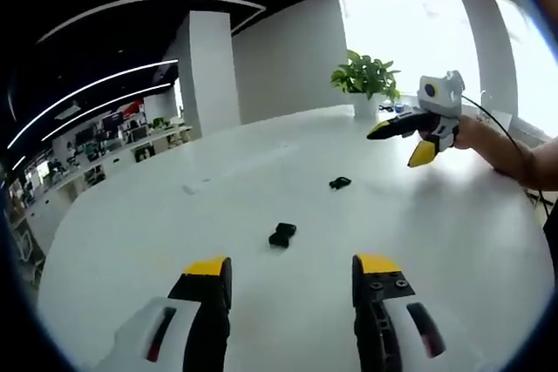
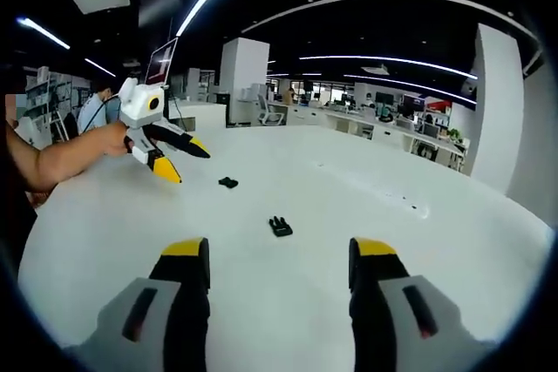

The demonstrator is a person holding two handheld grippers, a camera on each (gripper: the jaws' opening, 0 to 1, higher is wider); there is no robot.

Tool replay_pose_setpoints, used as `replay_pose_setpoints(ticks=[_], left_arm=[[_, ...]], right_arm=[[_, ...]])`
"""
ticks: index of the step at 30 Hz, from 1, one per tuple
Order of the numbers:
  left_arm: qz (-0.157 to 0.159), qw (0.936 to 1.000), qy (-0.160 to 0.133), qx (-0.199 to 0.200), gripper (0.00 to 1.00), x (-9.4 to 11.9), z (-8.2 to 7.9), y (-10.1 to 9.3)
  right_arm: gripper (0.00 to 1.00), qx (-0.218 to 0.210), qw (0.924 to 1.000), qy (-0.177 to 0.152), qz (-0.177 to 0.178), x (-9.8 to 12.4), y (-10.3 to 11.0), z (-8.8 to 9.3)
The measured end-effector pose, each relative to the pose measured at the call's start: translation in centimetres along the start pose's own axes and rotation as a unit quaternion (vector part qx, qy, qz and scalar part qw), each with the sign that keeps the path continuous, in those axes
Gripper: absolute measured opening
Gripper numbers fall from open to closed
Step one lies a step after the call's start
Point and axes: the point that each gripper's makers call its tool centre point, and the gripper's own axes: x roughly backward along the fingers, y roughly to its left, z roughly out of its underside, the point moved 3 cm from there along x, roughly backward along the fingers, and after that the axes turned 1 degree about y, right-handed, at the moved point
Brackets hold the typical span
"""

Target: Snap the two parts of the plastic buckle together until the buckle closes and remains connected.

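Left gripper view, left to right: your left gripper (image 1: 292,269) hangs above the white table (image 1: 174,215), jaws spread wide, gripping nothing. Ahead of the jaws, one black buckle part (image 1: 282,234) lies flat on the table. Further out and to the right lies the second buckle part (image 1: 340,183), well apart from the first. Beyond that your right gripper (image 1: 403,140) hovers over the table, jaws parted, nothing between them. Behind it a potted plant (image 1: 366,76) holds green leaves in a white pot.

Right gripper view, left to right: your left gripper (image 2: 183,158) comes in from the left, jaws parted and bare. Near it one buckle part (image 2: 228,183) sits on the table (image 2: 453,241). The other buckle part (image 2: 280,226) lies closer to your right gripper (image 2: 279,260), whose jaws stand wide apart, nothing clamped. Both parts unjoined.
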Motion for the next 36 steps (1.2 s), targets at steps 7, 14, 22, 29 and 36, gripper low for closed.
replay_pose_setpoints(ticks=[7, 14, 22, 29, 36], left_arm=[[0.019, 0.9990, -0.019, 0.036, 0.93, -0.2, -0.9, 0.1], [0.021, 0.9990, 0.015, 0.037, 0.98, -1.6, -3.0, 3.5], [0.024, 0.9995, -0.014, 0.016, 0.91, -2.0, -2.5, 2.9], [0.002, 0.9991, 0.037, -0.021, 0.89, -3.1, 0.4, 3.6], [0.043, 0.9988, 0.001, 0.022, 0.84, -1.6, -0.8, 0.9]], right_arm=[[0.84, -0.025, 0.9995, -0.008, -0.014, -0.4, 0.1, -0.1], [1.00, -0.026, 0.9989, 0.026, -0.029, -2.9, -1.6, -0.5], [0.95, -0.041, 0.9989, 0.001, -0.023, -1.8, -0.1, 0.4], [0.92, -0.026, 0.9996, -0.003, -0.011, -0.8, 0.0, 0.0], [0.89, -0.014, 0.9998, -0.006, -0.012, -0.9, 0.2, -0.3]])
